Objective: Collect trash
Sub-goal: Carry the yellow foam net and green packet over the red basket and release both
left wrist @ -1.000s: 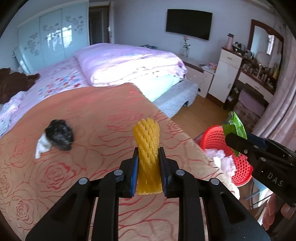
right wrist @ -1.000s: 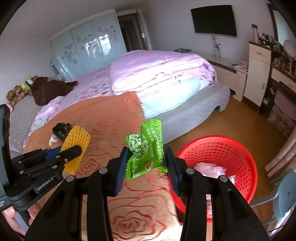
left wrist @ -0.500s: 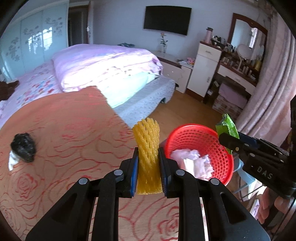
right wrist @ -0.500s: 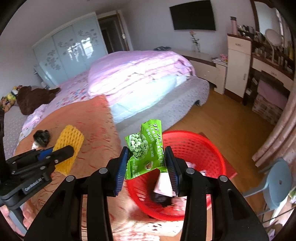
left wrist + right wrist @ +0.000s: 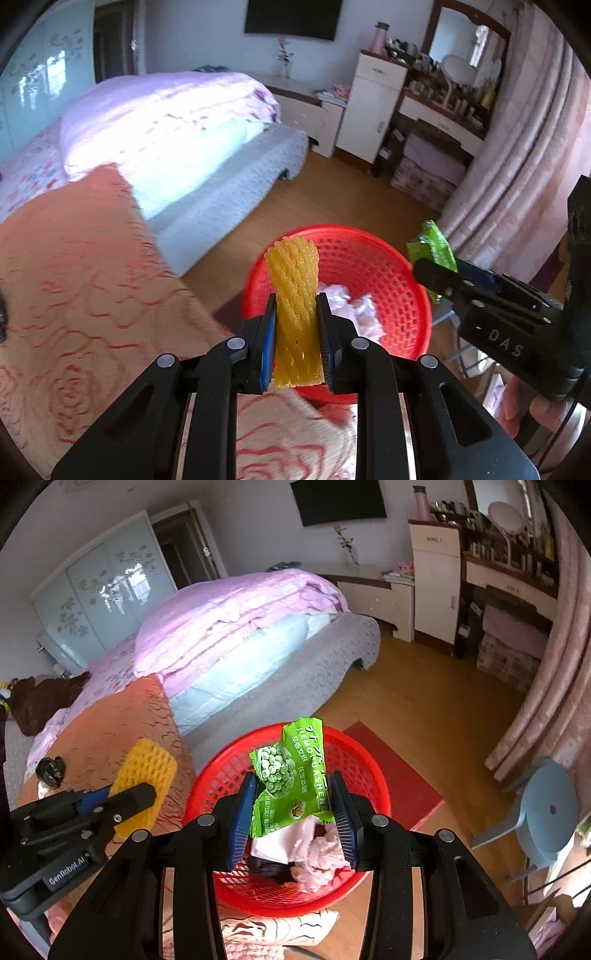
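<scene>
Red basket [image 5: 354,760] on floor, near bed [image 5: 236,642]: holds pink/white crumpled tissue [image 5: 317,853] + dark scrap. L gripper [image 5: 295,325] clamped on yellow foam net [image 5: 293,295], over basket's left rim. R gripper [image 5: 291,808] clamped on green snack bag [image 5: 295,775], above basket. Black wad [image 5: 50,771] on bedspread, far left

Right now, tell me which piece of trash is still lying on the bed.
The black crumpled wad on the orange bedspread; the yellow foam net and green snack packet are gripped.

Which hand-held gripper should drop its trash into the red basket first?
Probably the right hand-held gripper: its green wrapper hangs over the red basket. The left one's yellow foam net sits nearer the rim.
</scene>
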A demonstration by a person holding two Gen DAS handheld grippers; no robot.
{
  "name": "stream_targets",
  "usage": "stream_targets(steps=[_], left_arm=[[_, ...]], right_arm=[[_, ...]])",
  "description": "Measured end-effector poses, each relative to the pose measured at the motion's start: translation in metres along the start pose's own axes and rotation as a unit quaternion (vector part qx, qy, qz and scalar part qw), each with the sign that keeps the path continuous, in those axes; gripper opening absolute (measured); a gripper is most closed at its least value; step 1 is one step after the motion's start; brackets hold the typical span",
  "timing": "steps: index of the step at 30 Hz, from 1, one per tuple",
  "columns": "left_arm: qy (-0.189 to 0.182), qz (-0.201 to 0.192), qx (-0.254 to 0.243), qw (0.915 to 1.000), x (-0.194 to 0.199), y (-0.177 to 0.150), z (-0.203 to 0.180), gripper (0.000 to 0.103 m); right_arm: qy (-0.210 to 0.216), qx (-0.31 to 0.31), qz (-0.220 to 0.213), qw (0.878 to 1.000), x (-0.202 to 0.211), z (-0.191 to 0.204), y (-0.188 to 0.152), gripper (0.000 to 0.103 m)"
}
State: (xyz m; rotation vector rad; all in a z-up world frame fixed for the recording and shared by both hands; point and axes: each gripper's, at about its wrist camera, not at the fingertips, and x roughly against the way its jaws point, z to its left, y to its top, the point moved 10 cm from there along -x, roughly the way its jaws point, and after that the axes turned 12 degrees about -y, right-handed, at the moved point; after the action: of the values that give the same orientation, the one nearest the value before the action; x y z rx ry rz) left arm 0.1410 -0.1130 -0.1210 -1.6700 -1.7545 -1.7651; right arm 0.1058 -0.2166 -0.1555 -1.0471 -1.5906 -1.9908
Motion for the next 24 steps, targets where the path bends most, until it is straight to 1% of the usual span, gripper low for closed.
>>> stream_targets(steps=[7,12,14,16,20,24], left_arm=[[-0.011,0.026,-0.021,0.9994,-0.024,-0.007,-0.012,0.021],[-0.021,0.033,-0.024,0.9990,-0.031,-0.009,-0.015,0.035],[-0.024,0.032,-0.024,0.9989,-0.029,-0.010,-0.013,0.044],[-0.023,0.028,-0.026,0.9990,-0.027,-0.010,-0.013,0.048],[-0.016,0.024,-0.029,0.9992,-0.025,-0.009,-0.014,0.052],[-0.006,0.020,-0.024,0.9995,-0.020,-0.008,-0.010,0.055]], right_arm=[[-0.006,-0.013,0.019,1.000,-0.016,-0.014,-0.006,0.040],[-0.004,-0.019,0.031,0.999,-0.023,-0.017,-0.009,0.040],[-0.005,-0.019,0.034,0.999,-0.025,-0.017,-0.010,0.041],[-0.006,-0.019,0.036,0.999,-0.025,-0.017,-0.011,0.041],[-0.009,-0.020,0.039,0.999,-0.026,-0.018,-0.013,0.043],[-0.008,-0.022,0.038,0.999,-0.026,-0.018,-0.012,0.051]])
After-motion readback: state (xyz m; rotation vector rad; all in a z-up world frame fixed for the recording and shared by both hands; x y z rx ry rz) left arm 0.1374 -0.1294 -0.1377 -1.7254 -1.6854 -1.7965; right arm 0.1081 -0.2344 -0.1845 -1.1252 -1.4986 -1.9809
